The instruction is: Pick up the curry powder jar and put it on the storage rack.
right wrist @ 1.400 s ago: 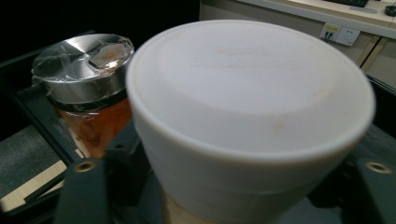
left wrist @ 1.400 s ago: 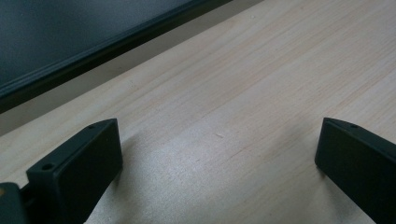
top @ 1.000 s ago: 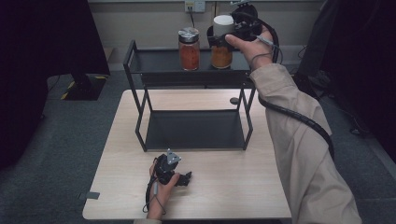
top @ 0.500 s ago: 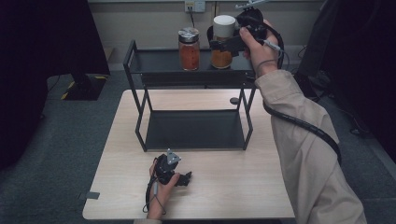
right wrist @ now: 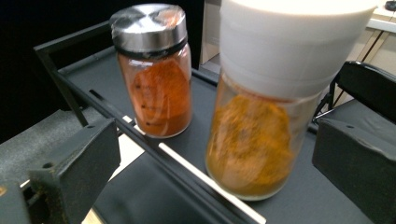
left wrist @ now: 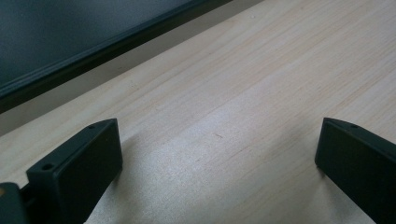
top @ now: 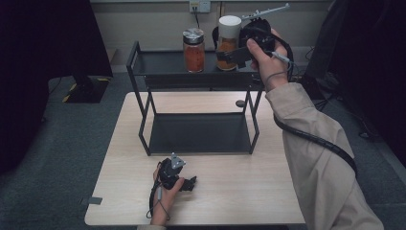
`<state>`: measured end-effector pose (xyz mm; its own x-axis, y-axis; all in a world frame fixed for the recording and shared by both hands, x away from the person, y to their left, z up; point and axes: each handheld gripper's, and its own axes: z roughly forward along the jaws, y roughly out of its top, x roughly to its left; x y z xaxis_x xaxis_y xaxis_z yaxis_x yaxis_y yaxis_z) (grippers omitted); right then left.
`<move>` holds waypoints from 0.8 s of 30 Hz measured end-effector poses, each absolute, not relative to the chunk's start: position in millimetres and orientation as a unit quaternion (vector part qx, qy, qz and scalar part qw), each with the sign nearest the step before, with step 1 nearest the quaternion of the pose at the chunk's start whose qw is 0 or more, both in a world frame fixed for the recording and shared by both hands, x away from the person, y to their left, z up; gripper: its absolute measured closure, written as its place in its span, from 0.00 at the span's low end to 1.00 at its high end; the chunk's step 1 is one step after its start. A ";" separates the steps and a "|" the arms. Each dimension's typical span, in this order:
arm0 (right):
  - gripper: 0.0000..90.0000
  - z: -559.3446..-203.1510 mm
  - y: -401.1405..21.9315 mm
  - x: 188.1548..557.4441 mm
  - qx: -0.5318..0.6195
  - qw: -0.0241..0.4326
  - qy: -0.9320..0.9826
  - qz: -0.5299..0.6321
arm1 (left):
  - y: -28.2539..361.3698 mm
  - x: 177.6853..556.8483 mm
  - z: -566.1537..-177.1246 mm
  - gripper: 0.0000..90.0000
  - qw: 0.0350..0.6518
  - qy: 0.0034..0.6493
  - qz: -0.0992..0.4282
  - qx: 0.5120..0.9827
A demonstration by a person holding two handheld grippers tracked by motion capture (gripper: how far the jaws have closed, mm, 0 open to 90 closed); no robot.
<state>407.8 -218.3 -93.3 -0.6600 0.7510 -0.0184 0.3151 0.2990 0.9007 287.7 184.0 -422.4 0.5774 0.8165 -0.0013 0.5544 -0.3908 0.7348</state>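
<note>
The white-capped jar stood on the rack's top shelf beside the red spice jar, between the right hand-held gripper's just-spread jaws, untouched; the left hand-held gripper, spread, rested on the desk.

- The right gripper, held at the top shelf of the black rack, has just spread its jaws wide; a second ago they sat closer around the white-capped jar of yellow-brown powder.
- In the right gripper view the white-capped jar stands free on the shelf between the parted jaws, neither pad pressing it.
- The right hand has drawn slightly back toward the rack's right end and sunk a little.
</note>
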 end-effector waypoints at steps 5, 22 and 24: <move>0.00 -98.4 -218.7 403.1 0.339 0.222 0.777 0.482 | 184.0 287.8 -422.3 0.00 0.356 0.421 0.184 0.814; 0.00 -116.6 -212.8 391.6 0.325 0.209 0.786 0.483 | 184.0 287.8 -422.3 0.00 0.356 0.421 0.184 0.814; 0.01 -119.0 -212.6 390.4 0.324 0.206 0.786 0.484 | 184.0 287.8 -422.2 0.00 0.356 0.421 0.184 0.814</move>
